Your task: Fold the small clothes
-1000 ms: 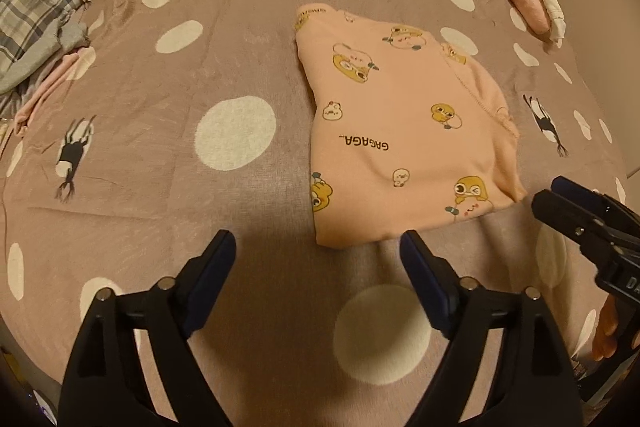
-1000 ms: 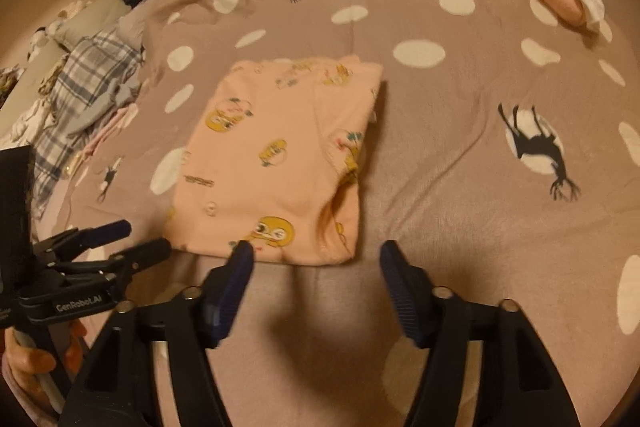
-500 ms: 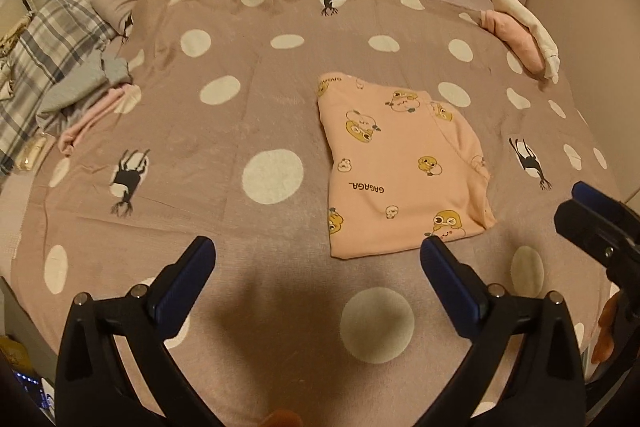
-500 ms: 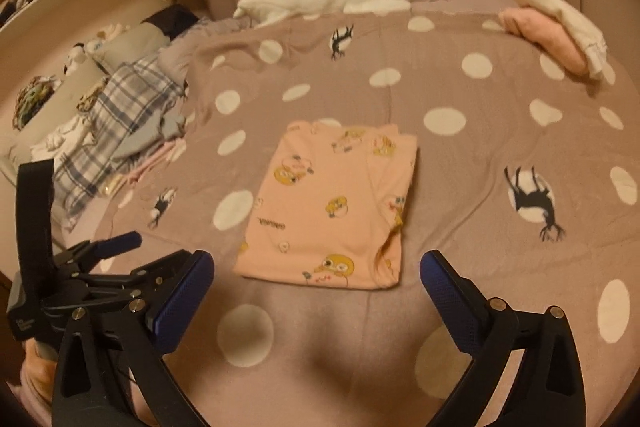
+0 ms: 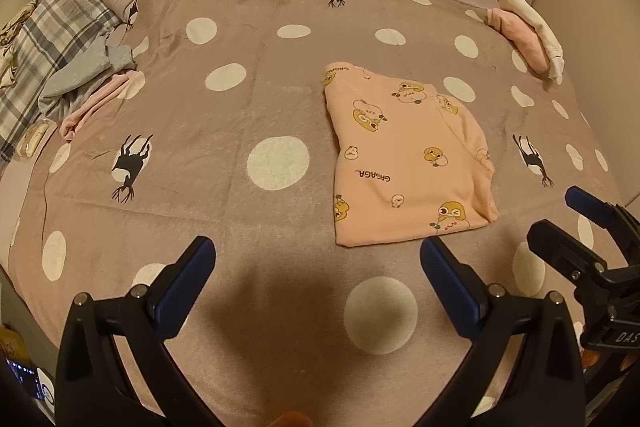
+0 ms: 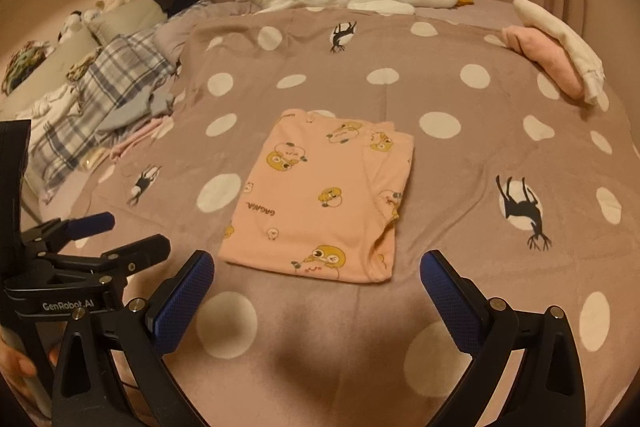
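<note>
Both claws have drawn up and back from the folded pink garment (image 5: 404, 163) since a second ago, and their jaws have just been opening with nothing between them. Now the left gripper (image 5: 318, 269) and the right gripper (image 6: 316, 277) both stand spread wide and released, gripping nothing. Each claw's base is cut off by the lower frame edge, and only a sliver of a hand (image 6: 18, 367) shows at the corner of the right view. Small print on the garment is hard to read (it seems to say GAGAGA). From the left claw, the garment lies ahead and toward its right finger, clear of the tips. From the right claw it lies straight ahead, just beyond the fingertips, flat on the dotted bedspread (image 6: 460, 87).
</note>
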A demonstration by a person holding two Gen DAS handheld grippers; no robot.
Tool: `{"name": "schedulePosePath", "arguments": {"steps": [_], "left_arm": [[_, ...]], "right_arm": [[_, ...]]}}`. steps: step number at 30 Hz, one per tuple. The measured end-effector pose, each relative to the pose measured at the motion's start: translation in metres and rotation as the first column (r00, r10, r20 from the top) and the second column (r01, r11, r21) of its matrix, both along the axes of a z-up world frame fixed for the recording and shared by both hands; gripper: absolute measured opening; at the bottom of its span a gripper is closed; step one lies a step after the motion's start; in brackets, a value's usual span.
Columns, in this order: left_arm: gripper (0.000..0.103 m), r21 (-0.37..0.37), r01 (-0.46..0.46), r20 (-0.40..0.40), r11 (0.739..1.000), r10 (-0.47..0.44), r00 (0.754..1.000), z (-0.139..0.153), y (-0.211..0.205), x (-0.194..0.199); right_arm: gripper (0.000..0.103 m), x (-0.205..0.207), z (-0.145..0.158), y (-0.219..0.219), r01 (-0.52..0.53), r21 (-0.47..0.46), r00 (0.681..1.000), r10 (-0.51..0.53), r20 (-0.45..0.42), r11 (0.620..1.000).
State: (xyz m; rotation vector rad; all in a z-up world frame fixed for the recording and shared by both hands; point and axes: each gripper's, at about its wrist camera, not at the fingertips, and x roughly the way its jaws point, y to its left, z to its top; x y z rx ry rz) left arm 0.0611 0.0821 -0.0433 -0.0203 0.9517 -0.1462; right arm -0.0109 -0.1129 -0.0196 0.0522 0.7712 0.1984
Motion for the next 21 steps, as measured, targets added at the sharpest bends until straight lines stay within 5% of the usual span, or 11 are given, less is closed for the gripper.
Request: {"name": "schedulePosePath", "arguments": {"steps": [21], "left_arm": [[0.103, 0.011, 0.001, 0.004, 1.0, -0.002, 1.0, -0.0004, -0.0021, 0.0006]], "right_arm": [[0.102, 0.0028, 0.0028, -0.0033, 0.004, 0.016, 1.0, -0.004, 0.0, 1.0]]}}
